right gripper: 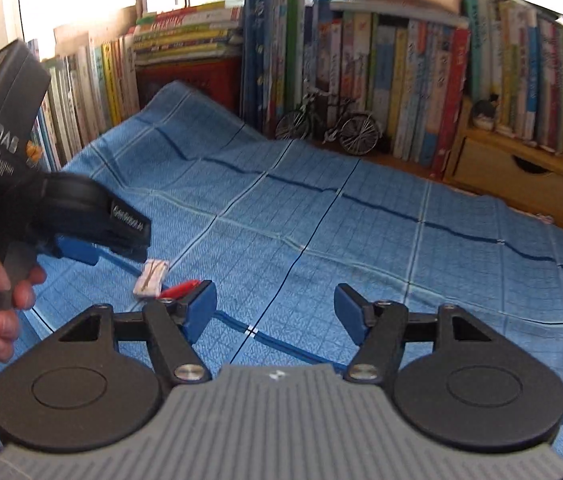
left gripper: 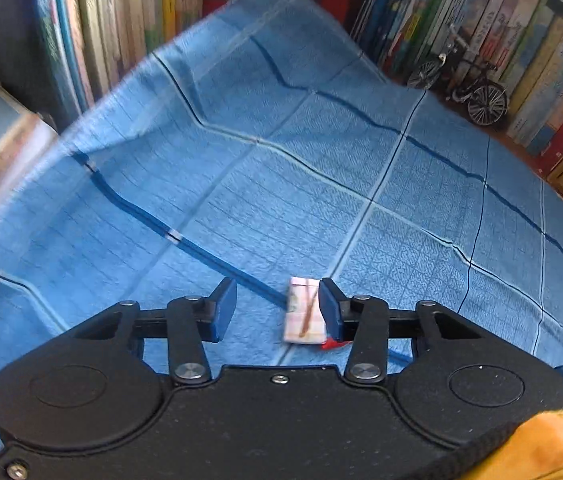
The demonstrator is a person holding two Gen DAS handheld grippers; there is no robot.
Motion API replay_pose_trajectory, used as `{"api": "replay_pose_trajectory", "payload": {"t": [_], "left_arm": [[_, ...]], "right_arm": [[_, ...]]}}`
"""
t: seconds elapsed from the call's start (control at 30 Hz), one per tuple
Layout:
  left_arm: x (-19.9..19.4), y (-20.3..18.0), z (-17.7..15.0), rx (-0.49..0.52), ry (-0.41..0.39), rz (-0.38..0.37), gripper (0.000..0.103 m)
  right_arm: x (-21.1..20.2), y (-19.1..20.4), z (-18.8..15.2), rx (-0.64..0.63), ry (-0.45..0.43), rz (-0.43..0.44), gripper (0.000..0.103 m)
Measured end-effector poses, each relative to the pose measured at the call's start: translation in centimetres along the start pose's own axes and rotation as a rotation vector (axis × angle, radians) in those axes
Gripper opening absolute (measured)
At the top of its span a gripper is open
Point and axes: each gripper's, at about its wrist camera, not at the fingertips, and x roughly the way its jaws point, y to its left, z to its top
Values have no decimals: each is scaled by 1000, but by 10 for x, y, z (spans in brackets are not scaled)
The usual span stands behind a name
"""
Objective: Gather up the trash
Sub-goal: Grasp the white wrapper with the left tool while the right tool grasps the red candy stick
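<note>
Left gripper (left gripper: 277,310) fingers straddle the folded wrapper (left gripper: 304,311) on the blue cloth (left gripper: 321,160), not yet pinching, positioned to collect it; right gripper (right gripper: 275,312) fingers spread, empty.

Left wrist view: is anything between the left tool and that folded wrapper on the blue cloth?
Nothing visible blocks it. The folded wrapper lies on the blue cloth, already between the left tool's blue pads, close against the right-hand one. A red scrap lies just beside it, partly hidden.
</note>
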Motion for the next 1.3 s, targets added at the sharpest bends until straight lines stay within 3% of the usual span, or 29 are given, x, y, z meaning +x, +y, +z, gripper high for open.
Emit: {"api": "replay_pose_trajectory", "payload": {"t": [0.2,0.27,0.33,0.67,0.8,1.13,1.23,1.3], "left_arm": [[26,-15,-1,4,57,-21,32],[27,-22,-1,33,49,0,15],[27,-25,1,43,53,-12,10],[3,-12,25,43,-38,-15,10],[-2,-2,26,48,-38,-9,10],[-8,5,19,90,-27,15,10],[-9,7,17,89,-25,17,10],[-9,9,16,82,-22,18,10]], "right_arm": [[22,-3,-7,-27,52,35,77],[28,-4,-9,-28,61,44,77],[34,-3,-10,-27,72,55,77],[53,16,0,-56,80,159,77],[68,29,7,-87,111,220,77],[92,66,6,-279,141,270,76],[95,66,5,-292,144,272,68],[95,64,5,-290,140,269,54]]}}
